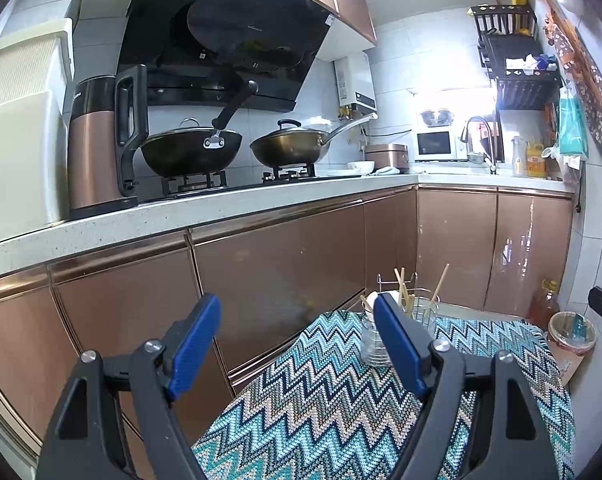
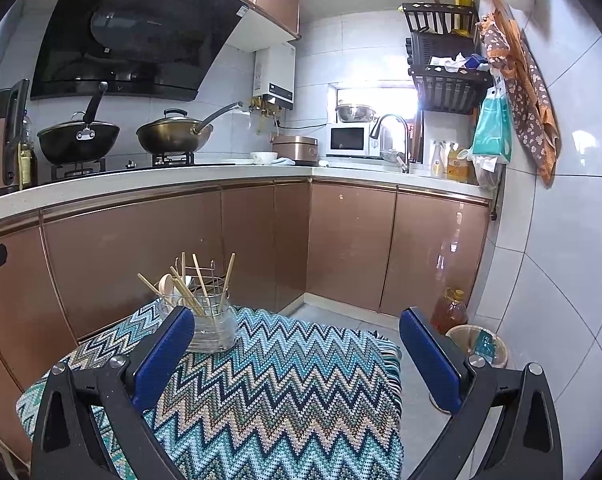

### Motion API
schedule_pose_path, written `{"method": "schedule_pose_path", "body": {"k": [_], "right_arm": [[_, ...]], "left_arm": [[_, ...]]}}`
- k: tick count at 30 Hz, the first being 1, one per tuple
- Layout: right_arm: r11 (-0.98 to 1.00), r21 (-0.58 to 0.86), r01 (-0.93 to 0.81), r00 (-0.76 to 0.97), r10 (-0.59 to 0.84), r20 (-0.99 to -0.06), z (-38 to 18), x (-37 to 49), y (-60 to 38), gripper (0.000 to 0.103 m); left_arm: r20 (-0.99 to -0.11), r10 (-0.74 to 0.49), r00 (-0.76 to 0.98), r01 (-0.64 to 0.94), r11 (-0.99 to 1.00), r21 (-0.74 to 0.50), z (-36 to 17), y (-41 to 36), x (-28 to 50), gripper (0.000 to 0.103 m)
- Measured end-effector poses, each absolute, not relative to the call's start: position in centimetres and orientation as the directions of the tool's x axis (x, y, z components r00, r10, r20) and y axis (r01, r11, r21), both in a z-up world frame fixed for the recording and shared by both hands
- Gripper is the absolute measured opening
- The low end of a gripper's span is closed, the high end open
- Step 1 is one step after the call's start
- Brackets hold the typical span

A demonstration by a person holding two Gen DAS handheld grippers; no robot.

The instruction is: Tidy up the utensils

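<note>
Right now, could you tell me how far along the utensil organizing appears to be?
Looks done: chopsticks and a spoon stand in the wire holder on the zigzag cloth. In hand: nothing; the left gripper and right gripper are open. Left: no loose utensils visible.

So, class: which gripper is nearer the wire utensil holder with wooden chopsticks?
Left, probably. The left gripper sits beside the holder; the right gripper hangs farther back.

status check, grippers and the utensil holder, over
Left gripper open, empty. Right gripper open, empty. Utensil holder upright on zigzag cloth, chopsticks and spoon inside. Nothing blocking the approach.
</note>
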State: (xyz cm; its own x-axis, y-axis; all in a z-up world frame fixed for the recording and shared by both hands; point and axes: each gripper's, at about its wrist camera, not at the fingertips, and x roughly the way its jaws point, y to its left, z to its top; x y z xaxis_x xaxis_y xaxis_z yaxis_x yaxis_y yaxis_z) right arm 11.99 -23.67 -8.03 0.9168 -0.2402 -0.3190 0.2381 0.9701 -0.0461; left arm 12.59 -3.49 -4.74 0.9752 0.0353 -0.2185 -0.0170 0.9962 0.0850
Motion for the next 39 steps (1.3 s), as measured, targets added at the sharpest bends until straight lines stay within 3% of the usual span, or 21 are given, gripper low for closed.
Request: {"method": "schedule_pose_path", "body": {"k": [39], "right_arm": [[0.968, -0.049, 0.246, 0.913, -0.248, -0.324, -8.19, 12.07, -23.94, 0.103]], "left_arm": [[-0.242, 0.03, 0.97, -0.014, 0.998, 0.068, -4.99, -2.88, 12.97, 0.078]]}}
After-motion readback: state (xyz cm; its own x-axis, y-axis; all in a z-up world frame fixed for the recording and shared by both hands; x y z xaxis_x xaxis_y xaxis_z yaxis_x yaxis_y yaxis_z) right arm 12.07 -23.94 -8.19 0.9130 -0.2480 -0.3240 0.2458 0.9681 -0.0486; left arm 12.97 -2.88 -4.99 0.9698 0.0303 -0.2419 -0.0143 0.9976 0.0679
